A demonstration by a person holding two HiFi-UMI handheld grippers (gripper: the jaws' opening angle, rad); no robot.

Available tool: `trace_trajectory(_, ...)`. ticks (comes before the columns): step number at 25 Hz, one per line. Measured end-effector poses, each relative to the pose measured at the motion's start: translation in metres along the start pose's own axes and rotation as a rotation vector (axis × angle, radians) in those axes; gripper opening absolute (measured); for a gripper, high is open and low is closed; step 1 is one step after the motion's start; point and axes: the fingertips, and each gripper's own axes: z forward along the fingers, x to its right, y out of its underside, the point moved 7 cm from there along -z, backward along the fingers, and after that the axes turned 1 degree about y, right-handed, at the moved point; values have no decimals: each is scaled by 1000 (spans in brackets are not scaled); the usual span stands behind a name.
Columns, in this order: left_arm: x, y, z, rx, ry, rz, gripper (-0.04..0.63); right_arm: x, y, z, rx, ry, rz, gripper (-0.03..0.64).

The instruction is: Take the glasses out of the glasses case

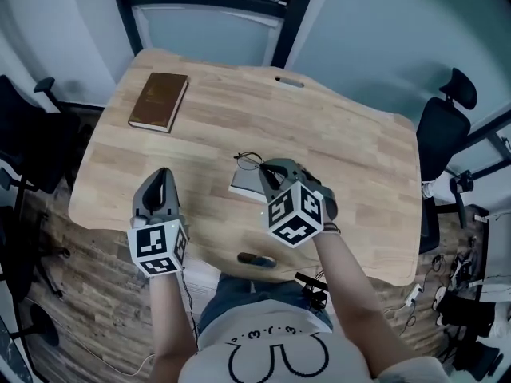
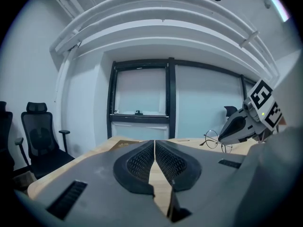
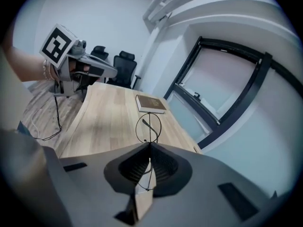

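A light wooden desk (image 1: 343, 158) carries a brown book (image 1: 158, 100) at its far left. A pale glasses case (image 1: 242, 183) lies near the middle. The left gripper (image 1: 164, 174) hovers over the desk's near left part, its fingers (image 2: 137, 162) pressed together with nothing between them. The right gripper (image 1: 262, 168) is above the case, its fingers (image 3: 163, 162) pinched narrow on the thin wire-rimmed glasses (image 3: 148, 127). The glasses are held in the air just over the case, clear of the desk.
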Motion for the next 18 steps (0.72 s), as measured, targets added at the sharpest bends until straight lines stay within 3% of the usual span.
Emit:
trace_trajectory(4, 9, -11, -6, 35, 17, 19, 20, 4, -6, -24, 78, 74, 52, 58)
trace_trajectory(8, 22, -20, -14, 71, 17, 25, 20, 18, 2, -56, 179, 160, 193, 58)
trace_trajectory(11, 38, -28, -20, 98, 0, 27, 20, 33, 11, -90, 261, 214, 301, 58)
trace_trajectory(18, 94, -51, -48, 165, -24, 61, 20, 63, 53, -164, 443, 296, 442, 58)
